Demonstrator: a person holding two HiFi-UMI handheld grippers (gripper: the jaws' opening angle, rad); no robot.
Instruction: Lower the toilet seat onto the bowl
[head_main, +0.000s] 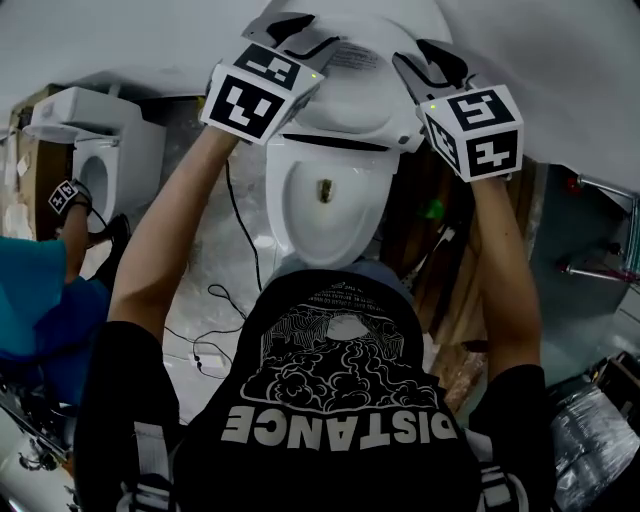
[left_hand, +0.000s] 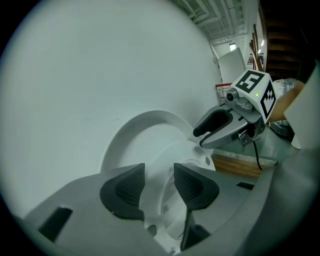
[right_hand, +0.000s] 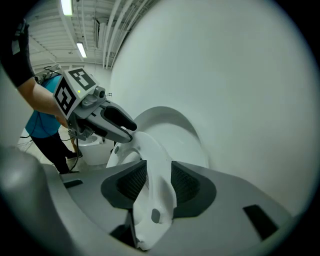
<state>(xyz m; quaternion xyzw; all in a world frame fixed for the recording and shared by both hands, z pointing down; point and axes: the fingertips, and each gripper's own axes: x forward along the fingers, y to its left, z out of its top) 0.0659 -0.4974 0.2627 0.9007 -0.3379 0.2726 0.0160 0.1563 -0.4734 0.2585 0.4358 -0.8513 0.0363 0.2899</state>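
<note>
A white toilet stands in front of me, its bowl (head_main: 300, 205) uncovered. The seat (head_main: 345, 110) is raised and leans back towards the lid and the white wall. My left gripper (head_main: 292, 28) is at the seat's upper left rim and my right gripper (head_main: 432, 62) at its upper right. In the left gripper view the jaws (left_hand: 159, 172) stand apart with the seat's edge (left_hand: 187, 152) between the pads. In the right gripper view the jaws (right_hand: 159, 172) straddle the seat's rim (right_hand: 156, 160), and the lid (right_hand: 170, 120) rises behind it. I see neither pair of pads squeezing the rim.
A second white toilet (head_main: 100, 150) stands at the left, where a person in blue holds another marker cube (head_main: 65, 197). Black cables (head_main: 215, 300) trail over the floor left of the bowl. A wooden pallet (head_main: 460, 320) and metal rails (head_main: 600, 270) are at the right.
</note>
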